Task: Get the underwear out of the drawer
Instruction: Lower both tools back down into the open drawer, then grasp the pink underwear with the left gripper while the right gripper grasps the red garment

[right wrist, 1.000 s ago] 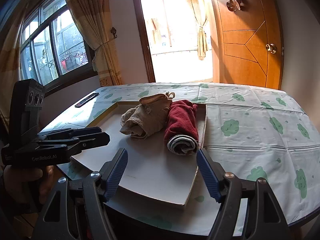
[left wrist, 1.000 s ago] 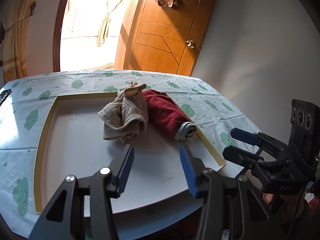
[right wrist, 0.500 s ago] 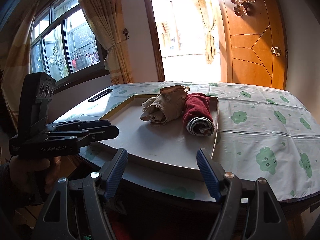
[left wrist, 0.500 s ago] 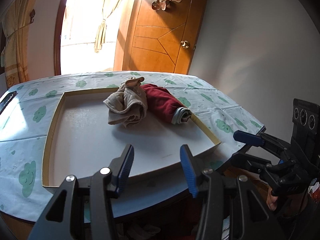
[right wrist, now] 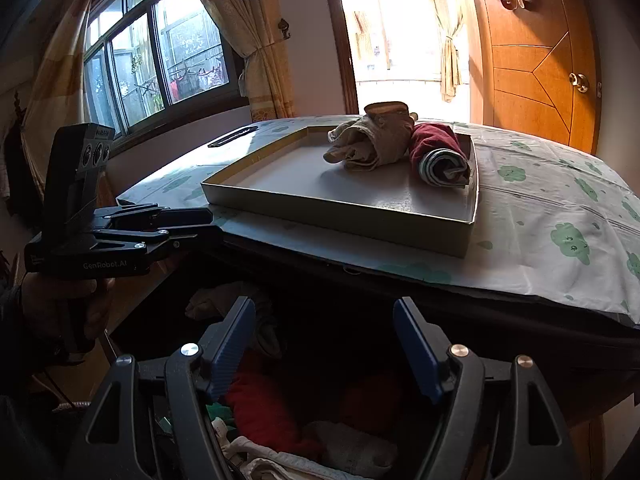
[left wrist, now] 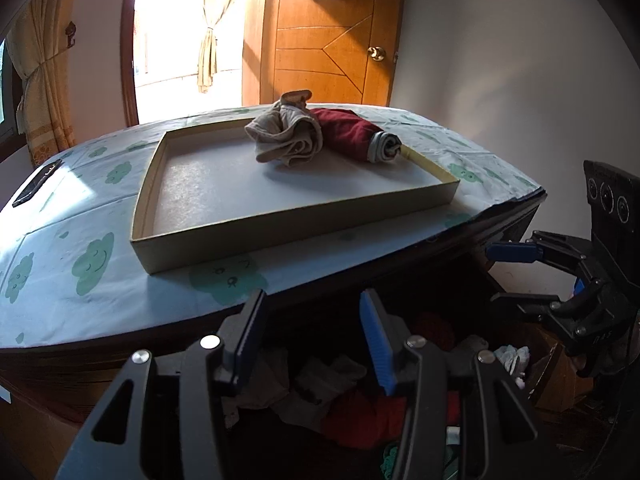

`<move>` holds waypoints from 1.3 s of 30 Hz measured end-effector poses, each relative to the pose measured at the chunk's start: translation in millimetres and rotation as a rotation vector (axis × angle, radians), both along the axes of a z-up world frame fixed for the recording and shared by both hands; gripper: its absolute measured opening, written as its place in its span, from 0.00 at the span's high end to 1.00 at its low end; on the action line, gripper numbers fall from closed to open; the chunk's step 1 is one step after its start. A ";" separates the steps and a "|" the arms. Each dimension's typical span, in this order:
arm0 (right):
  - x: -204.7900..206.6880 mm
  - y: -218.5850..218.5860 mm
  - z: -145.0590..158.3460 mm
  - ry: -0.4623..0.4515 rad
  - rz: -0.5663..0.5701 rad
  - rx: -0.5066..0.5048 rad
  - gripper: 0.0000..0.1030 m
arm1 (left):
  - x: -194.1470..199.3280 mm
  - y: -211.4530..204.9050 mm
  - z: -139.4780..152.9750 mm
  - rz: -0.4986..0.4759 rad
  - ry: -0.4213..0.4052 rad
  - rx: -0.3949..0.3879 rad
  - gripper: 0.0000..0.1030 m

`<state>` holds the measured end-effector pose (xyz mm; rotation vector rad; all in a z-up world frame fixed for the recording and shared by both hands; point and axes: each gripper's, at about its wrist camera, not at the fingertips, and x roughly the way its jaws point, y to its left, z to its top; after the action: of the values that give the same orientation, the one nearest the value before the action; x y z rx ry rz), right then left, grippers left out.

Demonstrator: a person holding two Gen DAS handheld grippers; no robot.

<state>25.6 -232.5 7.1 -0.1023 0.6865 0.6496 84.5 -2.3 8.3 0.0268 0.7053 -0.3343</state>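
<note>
Below the table's front edge an open drawer (left wrist: 554, 374) holds a jumble of underwear: a red piece (left wrist: 360, 416), a grey-beige piece (left wrist: 320, 384) and white fabric (right wrist: 280, 460). My left gripper (left wrist: 312, 322) hangs open just above this pile with nothing between its fingers. In the right wrist view my right gripper (right wrist: 324, 322) is also open and empty over a red garment (right wrist: 260, 404). On the table a shallow box tray (left wrist: 280, 224) carries a beige bundle (left wrist: 288, 136) and a rolled dark red pair (left wrist: 352, 134).
The cloud-print tablecloth (left wrist: 92, 260) covers the table, whose dark edge overhangs the drawer. A black remote (left wrist: 36, 184) lies at the far left. A hand (right wrist: 60, 300) holds the left gripper's handle. A wooden door and a bright doorway stand behind.
Both grippers have pulled back and sunk from over the tray to below the table's edge. The open drawer with its clothes has come into view. The jaws kept their width.
</note>
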 end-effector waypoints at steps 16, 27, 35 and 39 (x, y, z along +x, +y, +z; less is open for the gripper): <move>-4.0 38.3 -53.5 0.152 0.180 -0.136 0.29 | 2.1 19.0 -81.5 -0.124 0.253 0.331 0.53; -0.7 47.8 -67.0 0.204 0.210 -0.155 0.29 | 20.7 3.2 -111.6 -0.193 0.350 0.502 0.53; 1.5 49.3 -70.1 0.218 0.222 -0.156 0.29 | 26.0 -7.8 -125.7 -0.181 0.371 0.593 0.53; 2.7 51.0 -72.8 0.233 0.234 -0.161 0.29 | 26.9 -17.3 -128.4 -0.176 0.375 0.638 0.53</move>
<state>28.3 -181.5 -65.7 -0.2622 0.9604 0.8385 111.3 -19.6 -120.0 0.6483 1.1634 -0.2727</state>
